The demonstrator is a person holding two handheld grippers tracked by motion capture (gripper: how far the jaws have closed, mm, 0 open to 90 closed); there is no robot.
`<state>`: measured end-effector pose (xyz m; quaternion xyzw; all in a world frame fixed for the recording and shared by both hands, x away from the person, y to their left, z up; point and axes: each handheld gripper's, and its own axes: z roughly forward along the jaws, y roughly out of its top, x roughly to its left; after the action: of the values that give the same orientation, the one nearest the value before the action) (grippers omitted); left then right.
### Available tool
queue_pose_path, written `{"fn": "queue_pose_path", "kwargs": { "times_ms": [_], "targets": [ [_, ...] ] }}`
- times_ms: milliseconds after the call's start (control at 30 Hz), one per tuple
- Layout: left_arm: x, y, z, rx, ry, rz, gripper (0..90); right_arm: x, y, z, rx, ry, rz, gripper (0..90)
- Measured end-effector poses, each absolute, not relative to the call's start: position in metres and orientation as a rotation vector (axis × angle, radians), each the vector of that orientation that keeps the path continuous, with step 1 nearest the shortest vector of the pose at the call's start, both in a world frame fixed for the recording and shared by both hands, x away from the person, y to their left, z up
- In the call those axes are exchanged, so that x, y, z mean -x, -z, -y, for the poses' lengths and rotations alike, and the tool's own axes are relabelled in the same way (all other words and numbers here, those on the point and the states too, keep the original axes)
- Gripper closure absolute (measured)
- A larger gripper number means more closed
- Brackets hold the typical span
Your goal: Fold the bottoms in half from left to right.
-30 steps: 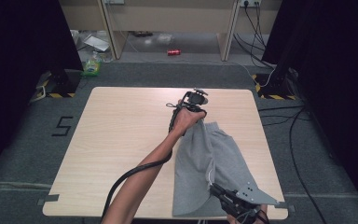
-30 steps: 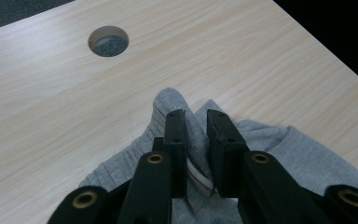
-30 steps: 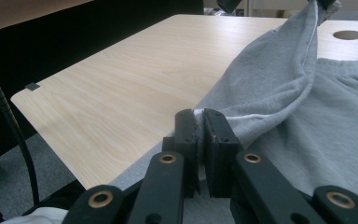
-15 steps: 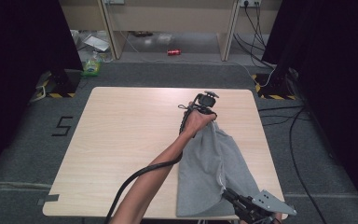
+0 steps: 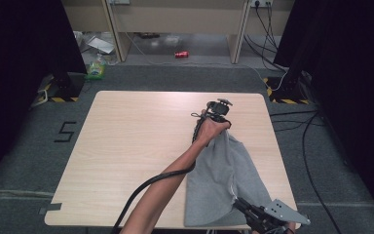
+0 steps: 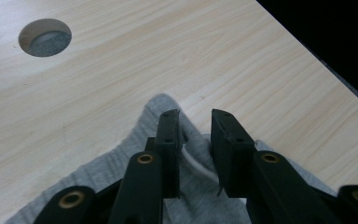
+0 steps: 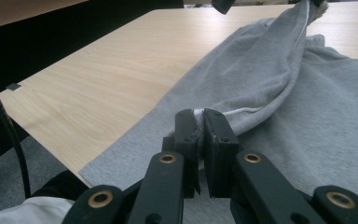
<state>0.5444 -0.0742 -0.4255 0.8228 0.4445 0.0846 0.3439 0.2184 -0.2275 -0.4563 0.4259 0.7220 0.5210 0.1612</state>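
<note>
A grey garment (image 5: 224, 170) lies on the right half of the wooden table (image 5: 136, 136), bunched into a ridge between my two grippers. My left gripper (image 5: 220, 121) points down at the garment's far end. In the left gripper view its jaws (image 6: 195, 116) have just been opening and stand apart. The grey cloth (image 6: 98, 172) and a white cord (image 6: 200, 164) lie loose between them. At the near table edge my right gripper (image 5: 238, 201) is shut on a fold of the garment's hem (image 7: 242, 112); its jaws (image 7: 199, 114) pinch the cloth.
The table's right edge (image 5: 278, 161) runs close beside the garment. A round hole (image 6: 44, 37) is cut in the tabletop ahead of the left gripper. On the floor beyond lie a red can (image 5: 181, 54), a green bottle (image 5: 96, 69) and cables (image 5: 292, 122).
Both hands have shifted to the right, drawing the garment with them. The left gripper's jaws have parted from the cloth's far end. The right gripper stays clamped.
</note>
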Motion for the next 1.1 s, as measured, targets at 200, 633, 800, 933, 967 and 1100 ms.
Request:
{"fn": "queue_pose_path", "kwargs": {
  "times_ms": [200,633,800,933,967,1100],
  "targets": [
    [-0.543,0.423,0.073,-2.116,-0.203,-1.141,65.1,-0.219,0.459,0.231,-1.222,-1.466,-2.066,85.0],
    [-0.534,0.402,0.051,-2.122,-0.228,-1.095,59.5,-0.218,0.460,0.253,-1.273,-1.441,-2.008,85.4],
    [-0.533,0.394,0.025,-2.114,-0.250,-1.123,57.6,-0.210,0.456,0.268,-1.299,-1.445,-1.958,85.5],
    [-0.534,0.394,0.010,-2.109,-0.257,-1.143,57.1,-0.204,0.455,0.278,-1.322,-1.453,-1.919,85.6],
    [-0.534,0.396,0.002,-2.101,-0.257,-1.156,57.0,-0.199,0.455,0.286,-1.332,-1.443,-1.893,85.5],
    [-0.534,0.401,-0.006,-2.101,-0.246,-1.169,56.6,-0.195,0.458,0.300,-1.374,-1.421,-1.858,85.6]
  ]
}}
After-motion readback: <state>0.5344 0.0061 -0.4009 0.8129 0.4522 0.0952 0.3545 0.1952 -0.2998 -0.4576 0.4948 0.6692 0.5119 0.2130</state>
